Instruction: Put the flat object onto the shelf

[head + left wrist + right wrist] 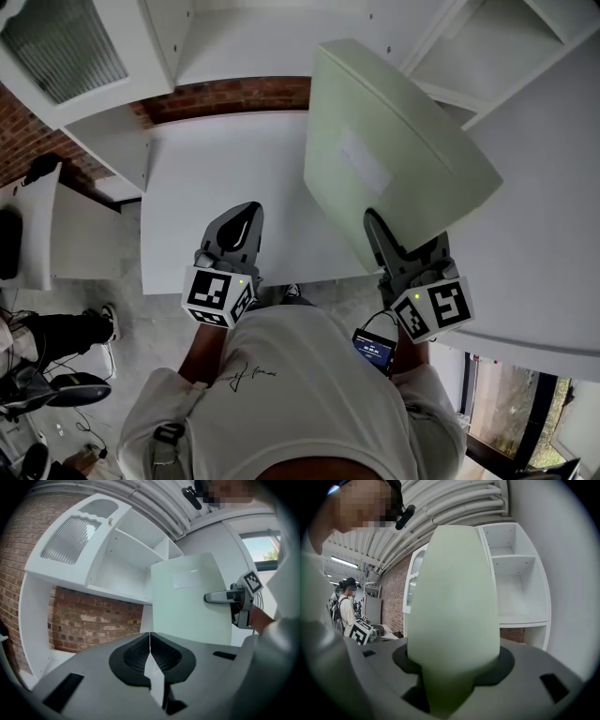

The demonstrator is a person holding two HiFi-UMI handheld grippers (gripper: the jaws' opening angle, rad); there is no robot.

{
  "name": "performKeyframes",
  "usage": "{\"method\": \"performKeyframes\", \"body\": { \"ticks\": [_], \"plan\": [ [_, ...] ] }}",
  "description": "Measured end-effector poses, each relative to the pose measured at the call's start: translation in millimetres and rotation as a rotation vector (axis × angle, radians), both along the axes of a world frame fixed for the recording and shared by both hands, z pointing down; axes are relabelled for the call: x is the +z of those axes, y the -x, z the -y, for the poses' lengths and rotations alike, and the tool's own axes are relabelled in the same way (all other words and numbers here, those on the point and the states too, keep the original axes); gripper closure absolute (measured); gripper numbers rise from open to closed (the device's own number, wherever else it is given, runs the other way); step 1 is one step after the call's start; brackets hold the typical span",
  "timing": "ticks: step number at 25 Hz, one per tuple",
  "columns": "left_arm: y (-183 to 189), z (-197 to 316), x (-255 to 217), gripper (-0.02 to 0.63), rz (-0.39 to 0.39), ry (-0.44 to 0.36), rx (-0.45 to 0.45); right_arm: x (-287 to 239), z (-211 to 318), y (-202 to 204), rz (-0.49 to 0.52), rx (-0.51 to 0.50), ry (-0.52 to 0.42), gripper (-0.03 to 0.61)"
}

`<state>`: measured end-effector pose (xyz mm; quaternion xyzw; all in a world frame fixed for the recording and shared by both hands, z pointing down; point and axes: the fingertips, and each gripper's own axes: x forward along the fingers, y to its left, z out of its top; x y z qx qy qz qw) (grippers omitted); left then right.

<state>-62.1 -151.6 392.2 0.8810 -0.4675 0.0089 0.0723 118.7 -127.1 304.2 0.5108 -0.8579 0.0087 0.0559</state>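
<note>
The right tool (380, 236) is clenched on the near edge of the flat object (394, 141), a pale green board with a faint rectangular label on its face. In the right gripper view the flat object (452, 597) rises straight out from between the jaws and fills the middle of the picture. The board is held in the air, tilted, above the white counter (216, 197) and in front of the white shelf (126, 550); it rests on none of the shelf's boards.

The left tool (239, 230) hangs just beside the board and apart from it. Its jaws are pressed together with nothing between them, as the left gripper view shows. From that side the flat object (190, 602) stands upright with the right tool at its right edge.

The shelf (515, 583) has open white compartments and a ribbed frosted door (70, 538) at its upper left. A brick wall (93, 620) shows through the opening below. Another person (347, 606) in a cap stands far back, by a brick wall.
</note>
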Motion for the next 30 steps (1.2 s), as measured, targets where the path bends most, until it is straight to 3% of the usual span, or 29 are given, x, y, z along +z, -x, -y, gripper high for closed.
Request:
{"method": "performKeyframes", "body": {
  "ticks": [30],
  "plan": [
    [-1.8, 2.5, -16.3, 0.600, -0.034, -0.052, 0.030, -104.6, 23.7, 36.6, -0.340, 0.016, -0.277, 0.310]
  ]
}}
